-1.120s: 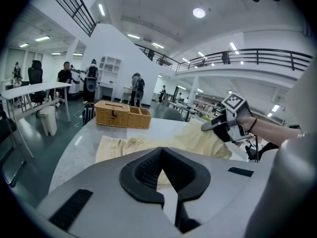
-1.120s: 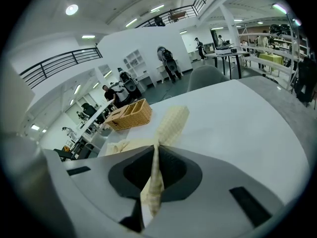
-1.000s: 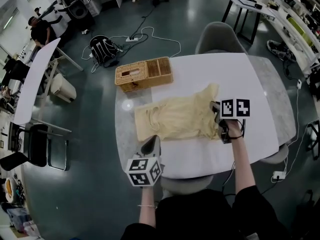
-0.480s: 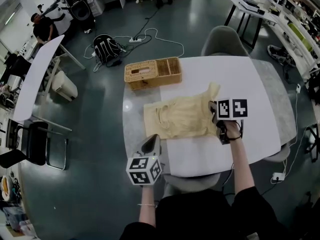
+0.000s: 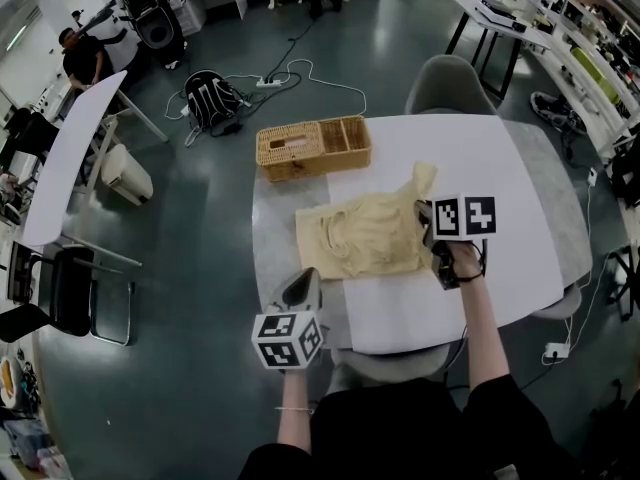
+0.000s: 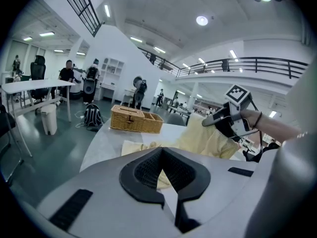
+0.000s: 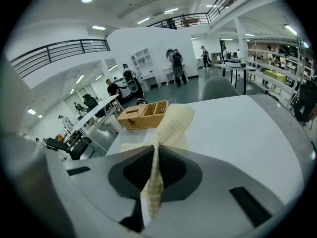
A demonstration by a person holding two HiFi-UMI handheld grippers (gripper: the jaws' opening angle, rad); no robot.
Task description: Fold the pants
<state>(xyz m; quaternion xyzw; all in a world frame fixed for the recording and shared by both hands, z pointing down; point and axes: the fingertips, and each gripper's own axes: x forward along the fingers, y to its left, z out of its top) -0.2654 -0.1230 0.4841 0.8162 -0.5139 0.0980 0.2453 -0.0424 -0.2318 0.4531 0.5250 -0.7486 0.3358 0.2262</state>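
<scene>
The pants [image 5: 365, 240] are clamped by the right gripper [image 5: 427, 218], centre right; with the left gripper [image 5: 302, 282] closed empty, lower left, they could be dragged askew.

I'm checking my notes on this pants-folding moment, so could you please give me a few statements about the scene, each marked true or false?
1. The right gripper is shut on the yellow pants. True.
2. The wicker basket sits on the floor. False: it stands on the white table, at its far left edge.
3. A grey chair stands at the table's far side. True.
4. The left gripper also grips the pants. False: it holds nothing and hovers by the table's near edge.
</scene>
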